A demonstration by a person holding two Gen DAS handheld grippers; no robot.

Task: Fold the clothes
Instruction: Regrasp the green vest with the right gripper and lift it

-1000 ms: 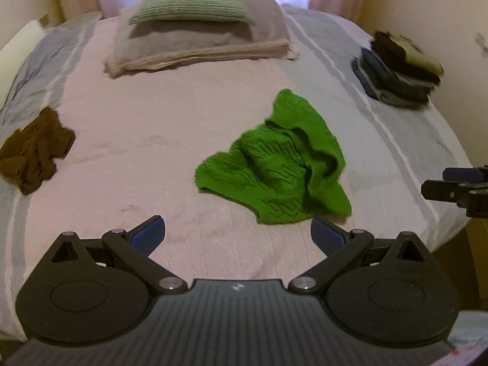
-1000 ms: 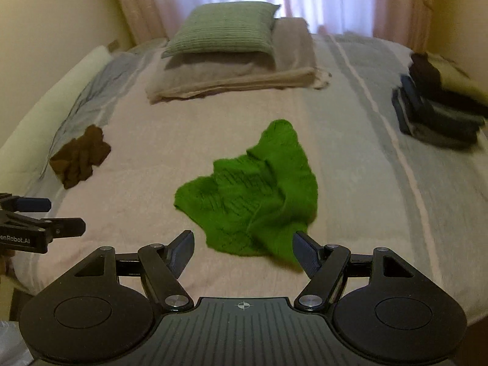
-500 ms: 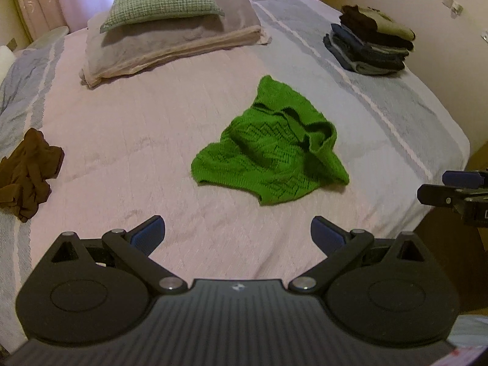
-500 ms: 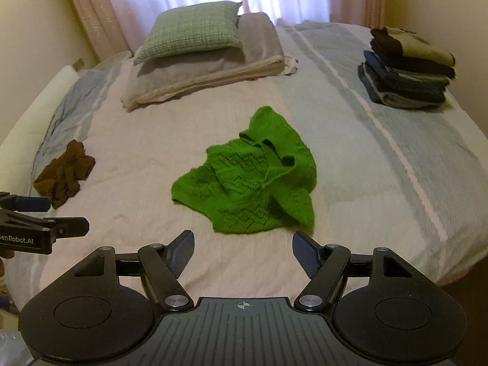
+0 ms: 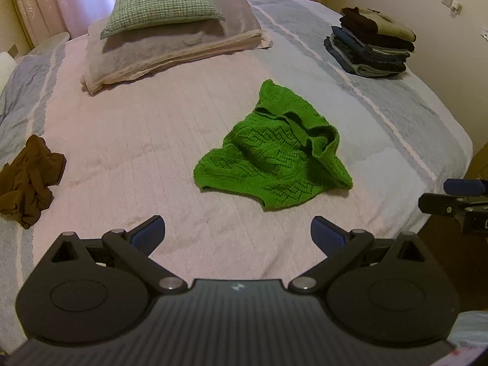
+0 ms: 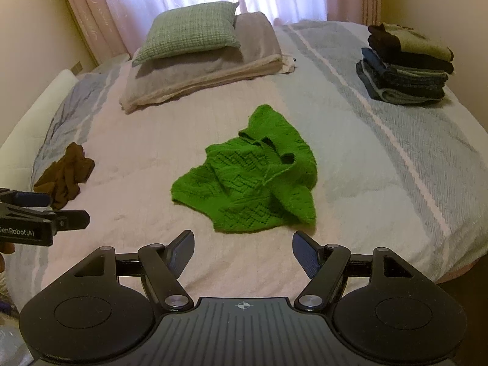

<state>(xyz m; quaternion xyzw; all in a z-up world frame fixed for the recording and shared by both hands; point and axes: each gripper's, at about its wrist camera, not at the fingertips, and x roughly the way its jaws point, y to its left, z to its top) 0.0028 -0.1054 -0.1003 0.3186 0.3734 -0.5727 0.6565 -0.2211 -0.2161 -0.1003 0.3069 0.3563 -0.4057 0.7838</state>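
A crumpled green knit sweater [image 5: 274, 158] [image 6: 253, 183] lies in the middle of the bed. My left gripper [image 5: 238, 231] hovers over the near edge of the bed, open and empty, short of the sweater. To its right my right gripper [image 6: 243, 245] is held the same way, open with nothing between its fingers, just in front of the sweater's near hem. Each gripper shows at the edge of the other's view: the right one [image 5: 454, 198] and the left one [image 6: 45, 216]. A bunched brown garment [image 5: 27, 180] [image 6: 67, 177] sits at the bed's left side.
A stack of folded dark clothes [image 5: 372, 45] [image 6: 405, 67] stands at the far right of the bed. A green cushion [image 6: 192, 33] rests on a folded grey blanket [image 6: 207, 73] at the head. The pink and grey bedspread [image 5: 146, 128] drops off at the right edge.
Both grippers have pulled back and risen from the sweater, so more of the bed shows. The sweater lies where it was, and both grippers stayed open.
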